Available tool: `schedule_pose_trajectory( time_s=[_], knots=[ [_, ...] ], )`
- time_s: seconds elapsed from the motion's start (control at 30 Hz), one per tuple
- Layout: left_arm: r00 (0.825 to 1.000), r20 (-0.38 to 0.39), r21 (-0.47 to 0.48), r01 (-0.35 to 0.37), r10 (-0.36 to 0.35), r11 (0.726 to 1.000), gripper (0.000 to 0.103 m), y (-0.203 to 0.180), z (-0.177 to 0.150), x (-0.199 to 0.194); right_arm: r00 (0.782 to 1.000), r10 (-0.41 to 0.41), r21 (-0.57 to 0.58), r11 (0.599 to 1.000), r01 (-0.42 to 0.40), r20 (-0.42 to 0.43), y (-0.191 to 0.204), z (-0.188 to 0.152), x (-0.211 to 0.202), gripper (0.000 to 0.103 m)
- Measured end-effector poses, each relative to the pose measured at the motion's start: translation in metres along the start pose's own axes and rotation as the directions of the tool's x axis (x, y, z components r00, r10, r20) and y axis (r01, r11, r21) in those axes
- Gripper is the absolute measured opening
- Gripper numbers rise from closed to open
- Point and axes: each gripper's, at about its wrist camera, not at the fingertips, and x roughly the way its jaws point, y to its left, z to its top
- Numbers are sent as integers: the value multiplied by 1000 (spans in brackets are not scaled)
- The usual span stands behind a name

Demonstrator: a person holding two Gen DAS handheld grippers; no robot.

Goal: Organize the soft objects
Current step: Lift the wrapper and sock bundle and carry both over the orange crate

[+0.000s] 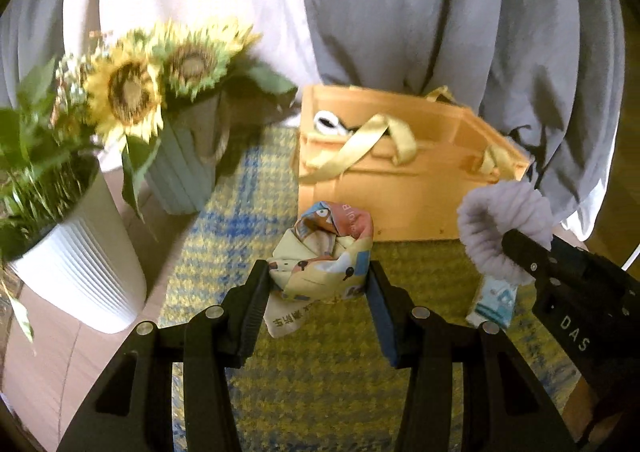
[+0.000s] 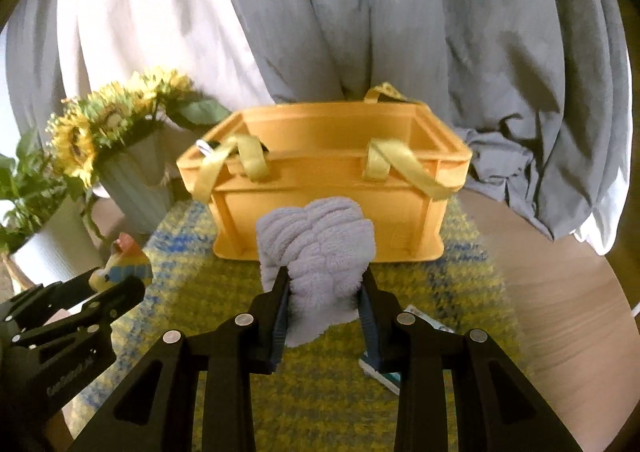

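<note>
My left gripper [image 1: 318, 284] is shut on a folded cartoon-print cloth [image 1: 324, 252] and holds it above the yellow-blue mat. My right gripper [image 2: 324, 292] is shut on a fluffy lilac towel [image 2: 318, 248], which also shows in the left wrist view [image 1: 500, 220] at the right. The orange basket [image 2: 328, 208] with yellow ribbon handles stands just beyond both grippers; it also shows in the left wrist view [image 1: 404, 192]. A white and black item [image 1: 328, 122] lies inside it at the left.
A sunflower vase [image 1: 180, 172] and a white ribbed plant pot [image 1: 80, 264] stand at the left. A small blue-white packet [image 1: 492, 300] lies on the mat [image 1: 320, 392] under the towel. Grey and white curtains hang behind. Wooden table [image 2: 560, 312] at the right.
</note>
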Motion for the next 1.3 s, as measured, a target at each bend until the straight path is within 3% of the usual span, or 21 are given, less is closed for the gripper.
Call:
schedule_pose_trajectory(
  time_s=[0.4, 0.83, 1.3],
  knots=[
    [991, 134, 65, 10, -18, 998, 47, -22, 24, -40, 993, 1, 1, 1000, -1, 116, -8, 18, -41, 33],
    [964, 256, 120, 48, -77, 992, 47, -38, 54, -70, 969, -26, 34, 999, 18, 244, -18, 42, -77, 33],
    [938, 333, 163, 46, -99, 986, 47, -52, 91, -70, 948, -39, 33, 999, 30, 317, -22, 75, -80, 33]
  ],
)
